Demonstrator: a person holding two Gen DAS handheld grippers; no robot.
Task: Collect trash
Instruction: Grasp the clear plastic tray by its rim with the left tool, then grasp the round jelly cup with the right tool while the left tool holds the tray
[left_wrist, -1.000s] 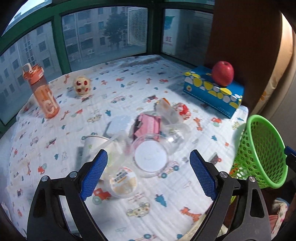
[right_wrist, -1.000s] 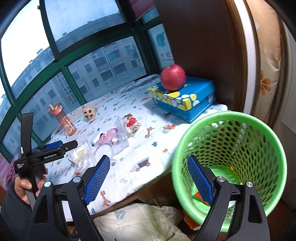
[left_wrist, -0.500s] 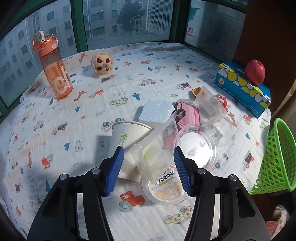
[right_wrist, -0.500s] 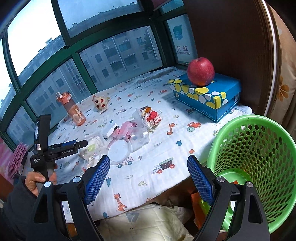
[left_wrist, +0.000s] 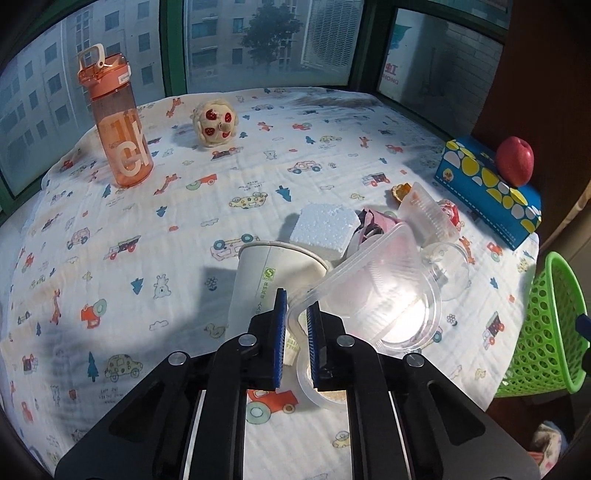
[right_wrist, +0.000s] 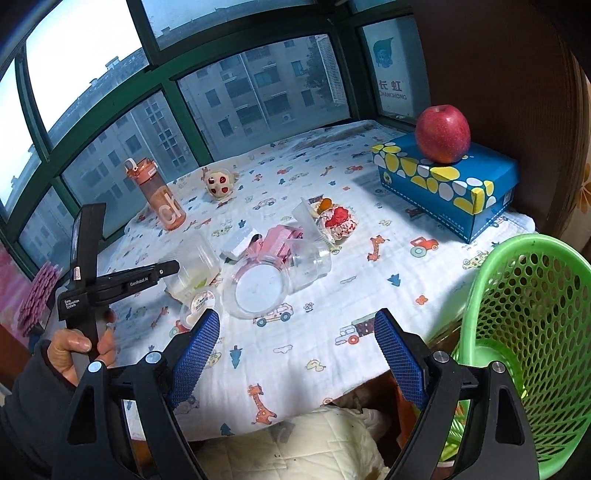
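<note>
Left tool (left_wrist: 295, 314) clamped on the rim of a clear plastic container (left_wrist: 373, 291), blue pads pinching the near edge; its jaws have just been closing. The container is tilted up, leaning over a white paper cup (left_wrist: 266, 280) lying on its side. Below the tool is a small round lidded tub (left_wrist: 317, 387), label mostly hidden, possibly a pudding cup.

Rest of the trash pile on the cartoon-print worktop cloth (left_wrist: 184, 229): white foam block (left_wrist: 325, 229), pink wrapper (right_wrist: 277, 240), clear cups, a red-and-white snack wrapper (right_wrist: 338, 221).

Right tool (right_wrist: 295, 339) is wide open, nothing between its pads, hovering over the near edge of the worktop. Green mesh basket (right_wrist: 517, 332) sits off the worktop's right edge, beside the right tool.

Orange water bottle (left_wrist: 114, 122) and small plush toy (left_wrist: 214, 123) stand farther back. Red apple (right_wrist: 442, 133) rests on the blue patterned box (right_wrist: 447, 188). A hand (right_wrist: 77, 350) in a dark sleeve grips the left tool's handle.
</note>
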